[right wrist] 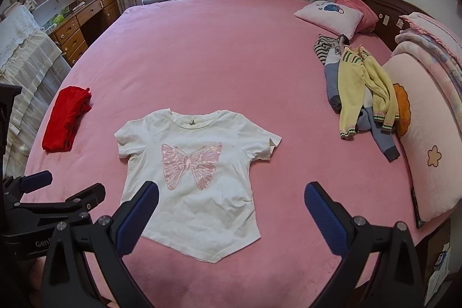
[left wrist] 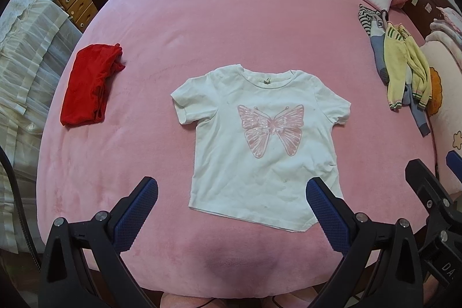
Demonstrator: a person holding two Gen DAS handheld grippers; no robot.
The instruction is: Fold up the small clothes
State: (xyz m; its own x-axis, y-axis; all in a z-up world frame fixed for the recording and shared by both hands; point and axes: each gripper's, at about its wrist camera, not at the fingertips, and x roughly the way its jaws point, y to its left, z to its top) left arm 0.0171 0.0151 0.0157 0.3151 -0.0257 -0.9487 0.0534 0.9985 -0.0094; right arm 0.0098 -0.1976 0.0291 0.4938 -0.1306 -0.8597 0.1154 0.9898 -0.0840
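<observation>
The white butterfly T-shirt (left wrist: pixel 260 140) lies flat at the centre of the pink bed (left wrist: pixel 231 19), folded red garment (left wrist: pixel 89 85) at 9 o'clock, unfolded clothes (left wrist: pixel 401 68) at 2 o'clock. Left gripper (left wrist: pixel 231 210) and right gripper (right wrist: pixel 231 210) hover wide open, empty, above its hem. "Gen" shows on the left gripper in the right view

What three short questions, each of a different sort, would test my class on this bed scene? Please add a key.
1. True or false: the white T-shirt lies spread flat, butterfly print facing up.
2. Which garment on the pink bed already looks folded? A) the red garment B) the yellow cardigan C) the white T-shirt
3. Fill in: the left gripper and the right gripper are both ____ and hold nothing.

Key: 1 true; 2 A; 3 open
</observation>
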